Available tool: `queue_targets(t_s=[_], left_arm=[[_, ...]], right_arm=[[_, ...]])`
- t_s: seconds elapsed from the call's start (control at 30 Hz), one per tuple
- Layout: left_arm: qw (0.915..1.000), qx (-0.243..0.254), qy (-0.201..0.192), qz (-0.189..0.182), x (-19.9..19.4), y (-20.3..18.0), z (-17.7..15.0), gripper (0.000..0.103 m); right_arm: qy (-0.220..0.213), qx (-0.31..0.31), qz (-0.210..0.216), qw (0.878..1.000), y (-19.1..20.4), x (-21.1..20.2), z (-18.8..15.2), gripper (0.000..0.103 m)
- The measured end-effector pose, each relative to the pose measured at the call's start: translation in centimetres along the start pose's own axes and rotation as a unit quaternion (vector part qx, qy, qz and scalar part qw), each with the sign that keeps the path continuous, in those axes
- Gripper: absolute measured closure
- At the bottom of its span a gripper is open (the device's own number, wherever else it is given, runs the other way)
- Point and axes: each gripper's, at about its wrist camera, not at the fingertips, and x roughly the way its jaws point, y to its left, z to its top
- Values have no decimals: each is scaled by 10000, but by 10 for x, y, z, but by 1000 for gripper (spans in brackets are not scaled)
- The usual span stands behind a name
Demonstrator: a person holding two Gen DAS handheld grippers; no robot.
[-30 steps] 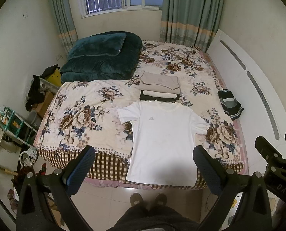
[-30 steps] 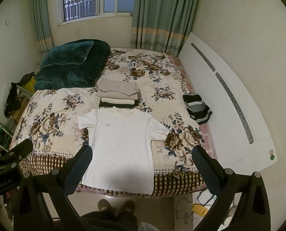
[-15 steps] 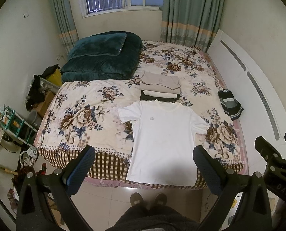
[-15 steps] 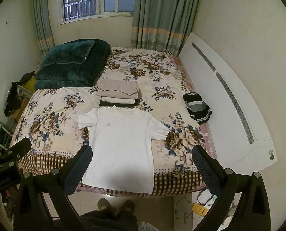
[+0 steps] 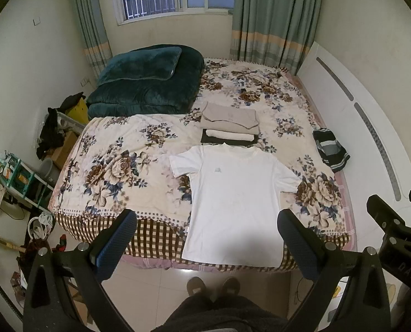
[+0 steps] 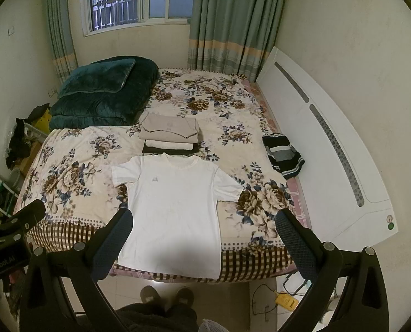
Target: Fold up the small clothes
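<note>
A white T-shirt point(image 5: 233, 196) lies flat, face up, at the near edge of the flowered bed point(image 5: 117, 166), its hem hanging over the edge. It also shows in the right wrist view point(image 6: 175, 202). Behind it sits a stack of folded clothes point(image 5: 229, 124), beige on top, also seen from the right wrist point(image 6: 169, 134). My left gripper point(image 5: 205, 232) is open and empty, held high above the floor in front of the bed. My right gripper point(image 6: 204, 232) is open and empty beside it.
A dark striped garment point(image 5: 331, 149) lies crumpled at the bed's right edge by the white headboard point(image 5: 371, 138). A folded green quilt point(image 5: 144, 83) fills the far left corner. Clutter and a shelf rack point(image 5: 20, 177) stand on the floor at left. The person's feet point(image 5: 212, 286) stand by the bed.
Both grippers have drifted very slightly; the view has barely shifted. The T-shirt and the stack have not moved.
</note>
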Motion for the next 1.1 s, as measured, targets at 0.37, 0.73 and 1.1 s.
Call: queue_targets(t_s=[0.37, 0.73, 1.1], left_arm=[[10000, 22, -3, -19, 1, -2, -2, 0], [9980, 248, -262, 525, 130, 4, 25, 0], [9845, 241, 866, 1508, 361, -20, 29, 0]], right_arm=[[14, -7, 10, 10000, 5, -1, 6, 0], [543, 1302, -266, 9896, -46, 151, -10, 0], [1977, 3722, 108, 9068, -193, 488, -98, 23]])
